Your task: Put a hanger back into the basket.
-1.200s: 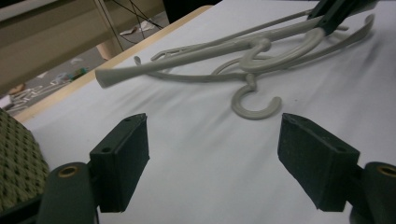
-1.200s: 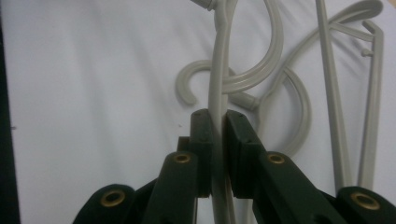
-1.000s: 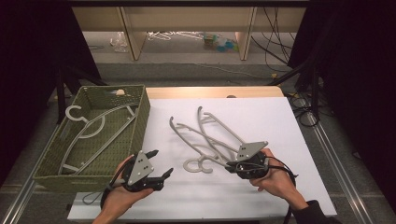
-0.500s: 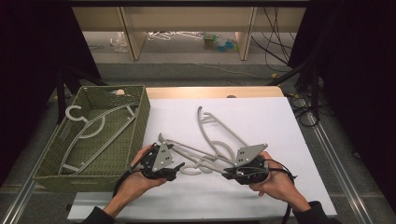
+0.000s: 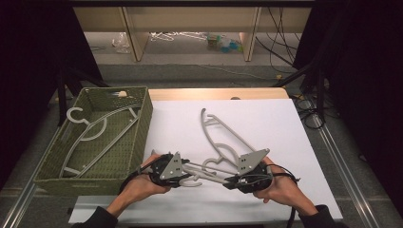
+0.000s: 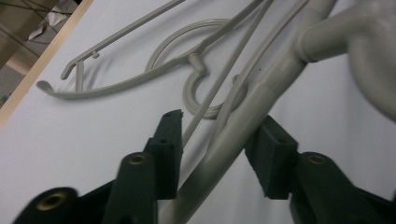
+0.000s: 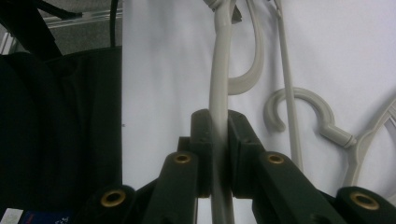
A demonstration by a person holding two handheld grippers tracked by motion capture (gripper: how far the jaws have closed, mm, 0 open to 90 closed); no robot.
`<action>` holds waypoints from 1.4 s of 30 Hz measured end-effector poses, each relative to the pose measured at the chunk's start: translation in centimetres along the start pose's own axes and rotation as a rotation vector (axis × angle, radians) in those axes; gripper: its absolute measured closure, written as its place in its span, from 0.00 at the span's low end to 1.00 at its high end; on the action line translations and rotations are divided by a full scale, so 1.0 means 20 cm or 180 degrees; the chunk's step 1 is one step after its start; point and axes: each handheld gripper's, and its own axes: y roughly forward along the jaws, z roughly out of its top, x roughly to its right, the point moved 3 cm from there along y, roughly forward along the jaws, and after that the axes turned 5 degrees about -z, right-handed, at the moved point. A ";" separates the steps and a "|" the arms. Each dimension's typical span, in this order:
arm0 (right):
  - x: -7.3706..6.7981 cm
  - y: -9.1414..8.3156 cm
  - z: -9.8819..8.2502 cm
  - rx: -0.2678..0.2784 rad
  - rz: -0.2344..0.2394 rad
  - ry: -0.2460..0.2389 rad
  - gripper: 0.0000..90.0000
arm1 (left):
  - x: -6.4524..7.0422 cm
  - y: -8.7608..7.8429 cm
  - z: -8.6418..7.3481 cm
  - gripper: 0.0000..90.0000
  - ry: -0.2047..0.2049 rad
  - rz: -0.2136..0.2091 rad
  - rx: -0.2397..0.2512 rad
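The right claw (image 7: 219,140), at the lower right of the high view, is pressed together on a thin arm of a grey hanger (image 7: 219,70); in the right gripper view both pads pinch this arm. The left claw (image 6: 219,149), at the lower middle of the high view, has just been closing around a thicker bar of the same hanger. One pad is against the bar; if the other pad touches it I cannot tell. The hanger lies low over the white desk (image 5: 266,118) between the two hands. A second hanger (image 5: 223,137) lies behind it. At the left, a green basket (image 5: 142,118) holds a third hanger (image 5: 95,137).
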 end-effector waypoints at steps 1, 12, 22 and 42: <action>0.00 0.00 0.00 0.0016 0.0023 -0.0020 0.92 | 0.00 -0.01 0.00 0.69 0.0057 -0.0022 -0.0027; 0.01 -0.03 0.00 0.0204 0.0125 -0.0006 0.90 | 0.04 -0.08 0.05 0.77 0.0102 -0.0224 -0.0128; 0.03 -0.03 0.02 0.0237 -0.0104 0.0119 0.73 | 0.05 -0.13 0.08 0.81 -0.0248 -0.0325 -0.0118; 0.09 -0.15 0.07 0.0655 -0.0795 0.0605 0.40 | 0.01 -0.23 0.07 0.88 -0.0700 -0.0283 -0.0124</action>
